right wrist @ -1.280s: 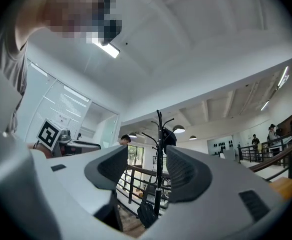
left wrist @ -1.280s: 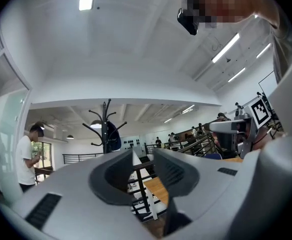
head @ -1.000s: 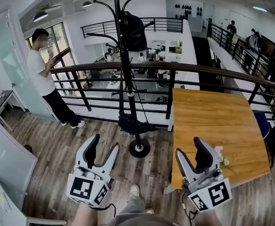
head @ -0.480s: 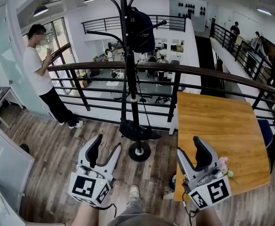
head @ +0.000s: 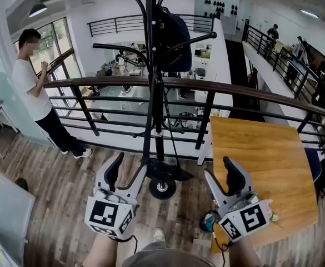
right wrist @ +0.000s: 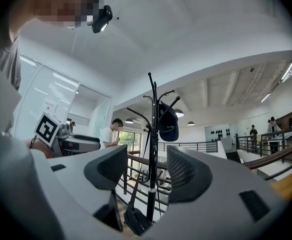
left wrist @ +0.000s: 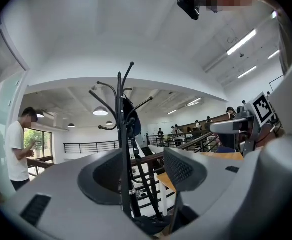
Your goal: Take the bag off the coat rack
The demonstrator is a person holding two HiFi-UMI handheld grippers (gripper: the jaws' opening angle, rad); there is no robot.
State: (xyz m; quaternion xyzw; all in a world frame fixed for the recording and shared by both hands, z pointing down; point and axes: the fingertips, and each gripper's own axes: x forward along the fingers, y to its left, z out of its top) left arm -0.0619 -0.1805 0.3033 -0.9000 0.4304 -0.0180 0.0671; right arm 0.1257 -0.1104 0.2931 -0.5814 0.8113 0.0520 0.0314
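Observation:
A black coat rack stands in front of the railing, its round foot on the wood floor. A dark blue bag hangs from a hook high on its right side, and a thin strap trails down along the pole. My left gripper is open and empty, low and just left of the foot. My right gripper is also open and empty, to the right at the table's edge. The left gripper view shows the rack and bag between its open jaws. In the right gripper view the bag hangs high on the pole.
A brown handrail with black bars runs behind the rack, with a drop beyond it. A wooden table stands at the right, pink flowers at its near edge. A person in a white shirt stands at the left.
The rack and bag have come closer and now stand larger in the head view. Both grippers have moved forward toward the rack's foot and stayed open.

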